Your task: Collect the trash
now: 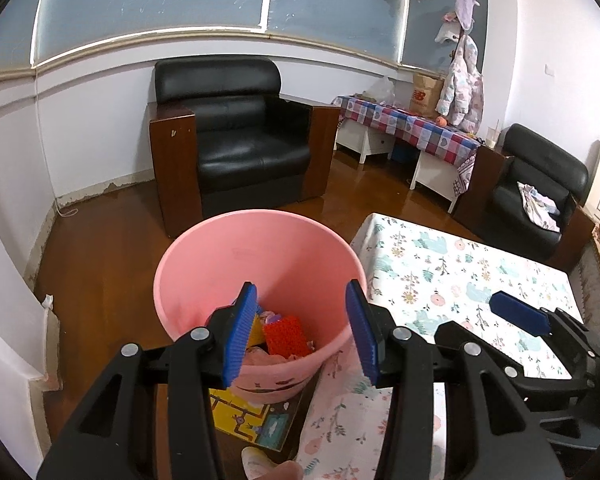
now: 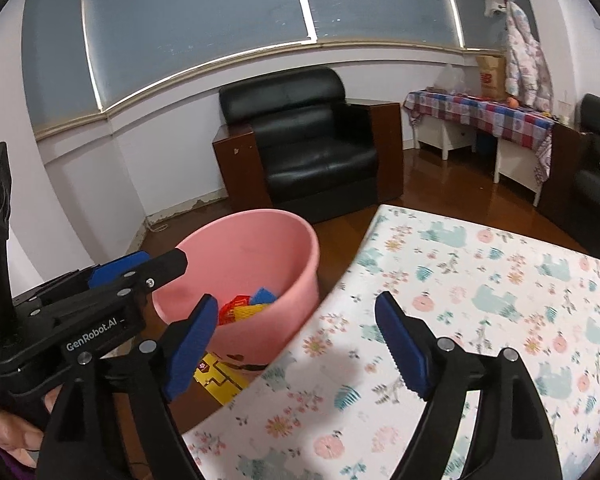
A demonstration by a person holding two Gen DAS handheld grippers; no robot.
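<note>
A pink bucket (image 1: 260, 248) (image 2: 244, 248) stands on the floor beside a table covered in a floral cloth (image 1: 460, 272) (image 2: 480, 280). Inside it lie a red ribbed packet (image 1: 286, 336) and yellow and blue scraps (image 2: 256, 306). My left gripper (image 1: 302, 332) hovers over the bucket's near rim, open, with nothing between its blue pads. In the right wrist view it shows from the side at the left (image 2: 152, 266). My right gripper (image 2: 296, 346) is open and empty above the table's near left corner. One of its pads (image 1: 516, 314) shows over the cloth in the left wrist view.
A yellow game board (image 1: 248, 412) lies on the wooden floor under the bucket. A black armchair (image 1: 236, 136) stands behind the bucket and another (image 1: 536, 184) at the far right. A low bench with a checked cloth (image 1: 412, 124) lines the back wall.
</note>
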